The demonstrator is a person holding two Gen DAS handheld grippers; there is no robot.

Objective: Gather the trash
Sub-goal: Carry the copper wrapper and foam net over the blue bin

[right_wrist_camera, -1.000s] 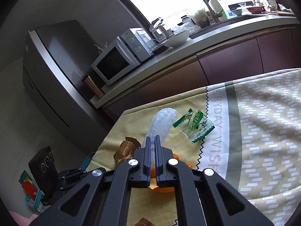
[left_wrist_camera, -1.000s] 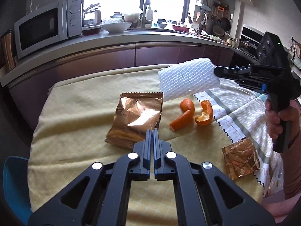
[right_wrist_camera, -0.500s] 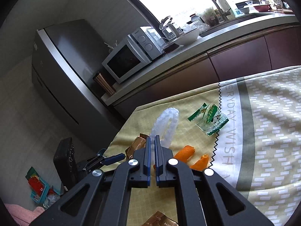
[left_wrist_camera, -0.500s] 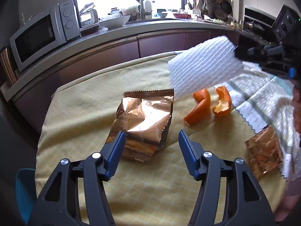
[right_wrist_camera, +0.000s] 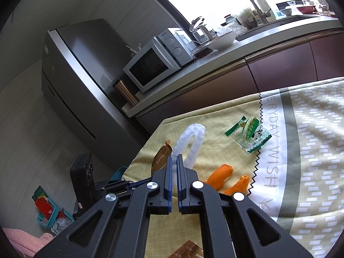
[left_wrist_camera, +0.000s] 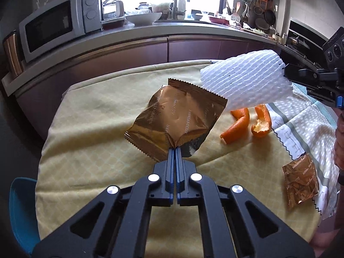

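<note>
Trash lies scattered over the yellow tablecloth (left_wrist_camera: 92, 129). My left gripper (left_wrist_camera: 175, 150) is clenched on the near edge of a large bronze foil wrapper (left_wrist_camera: 178, 120), its far end tilted up off the cloth; the repeated print reads something like "DAOXIANGCUN". My right gripper (right_wrist_camera: 174, 158) pinches a white foam fruit net (right_wrist_camera: 191, 142), held in the air above two orange peels (left_wrist_camera: 247, 124). A smaller bronze wrapper (left_wrist_camera: 300, 182) with the same kind of lettering lies near the cloth's right edge. Beyond the peels sits a green-and-clear candy wrapper (right_wrist_camera: 249, 133), its print too small to read. The overlaid runner (right_wrist_camera: 273, 150) shows "ERYDAY WISH".
</note>
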